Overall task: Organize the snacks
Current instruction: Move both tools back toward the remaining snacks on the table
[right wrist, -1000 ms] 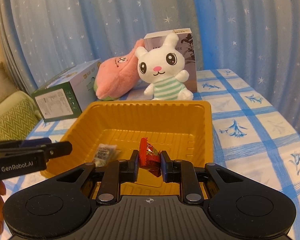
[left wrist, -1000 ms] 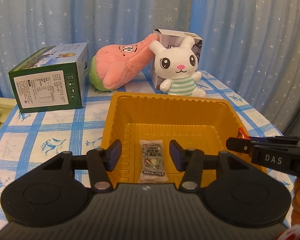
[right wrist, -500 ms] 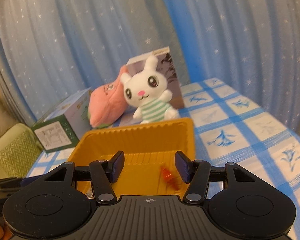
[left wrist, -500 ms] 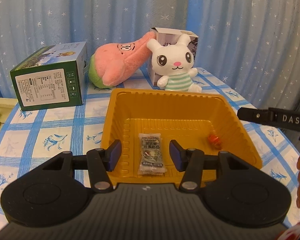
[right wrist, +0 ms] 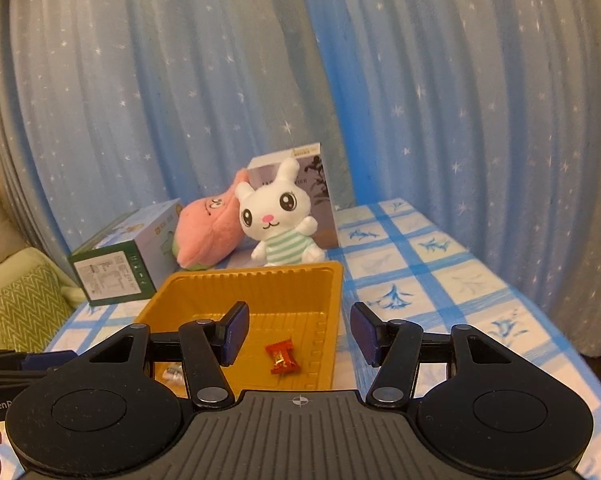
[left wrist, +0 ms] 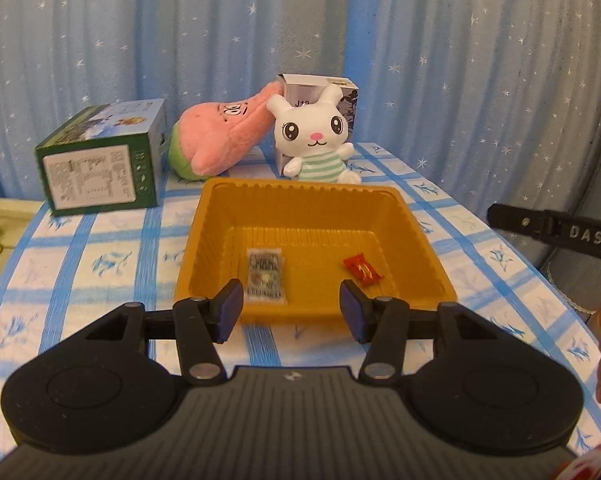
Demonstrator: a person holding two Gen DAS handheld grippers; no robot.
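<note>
Two snack packets [left wrist: 265, 276] [left wrist: 362, 271] in tray [left wrist: 300, 196]; plush toys [left wrist: 314, 140] behind.

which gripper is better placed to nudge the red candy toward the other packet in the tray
Right, probably. The red candy lies on the yellow tray's floor almost between the open right gripper fingers. The open left gripper lines up nearer the clear packet.

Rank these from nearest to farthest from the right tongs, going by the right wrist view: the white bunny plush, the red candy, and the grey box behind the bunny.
From the right tongs:
1. Red candy, lying in the yellow tray, just below the open tongs.
2. White bunny plush, sitting past the tray's far rim.
3. Grey box, standing directly behind the bunny, against the curtain.
</note>
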